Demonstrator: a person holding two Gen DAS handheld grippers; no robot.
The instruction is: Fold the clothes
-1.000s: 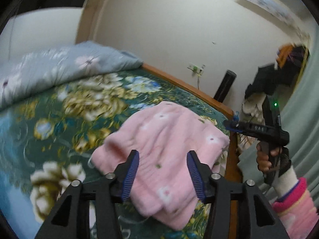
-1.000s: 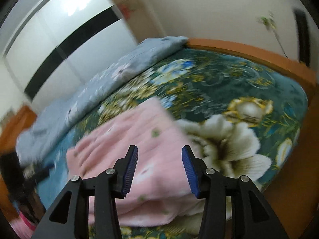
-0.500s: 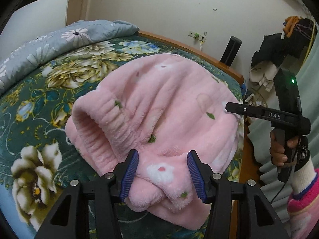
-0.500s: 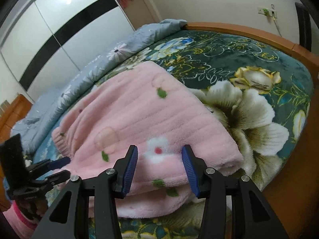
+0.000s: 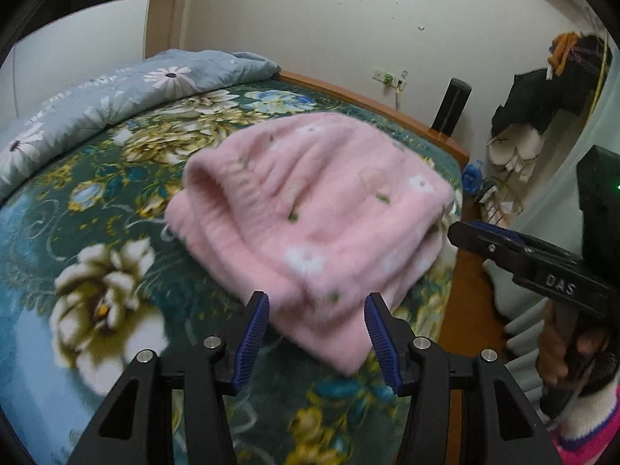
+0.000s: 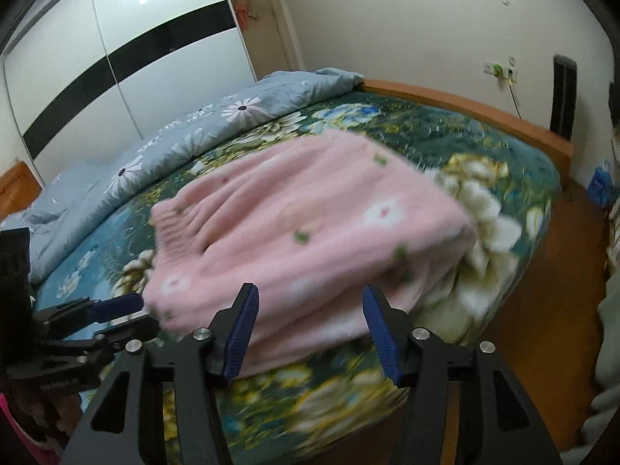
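Observation:
A folded pink fleece garment (image 5: 310, 209) with small flower prints lies on the green floral bedspread (image 5: 97, 232) near the bed's corner; it also shows in the right wrist view (image 6: 310, 232). My left gripper (image 5: 316, 333) is open and empty, just short of the garment's near edge. My right gripper (image 6: 310, 329) is open and empty, just before the garment's front fold. The right gripper also shows at the right of the left wrist view (image 5: 503, 244), beside the garment's corner. The left gripper shows at the lower left of the right wrist view (image 6: 97, 317).
A grey-blue daisy quilt (image 5: 116, 93) lies along the far side of the bed. The wooden bed frame (image 6: 445, 97) runs along the wall. A black speaker (image 5: 451, 104) and hanging clothes (image 5: 542, 97) stand past the bed's corner. A wardrobe (image 6: 116, 58) is behind.
Both grippers have drawn back from the pink garment, which now looks smaller and farther ahead. Both stay open. The garment lies folded as before.

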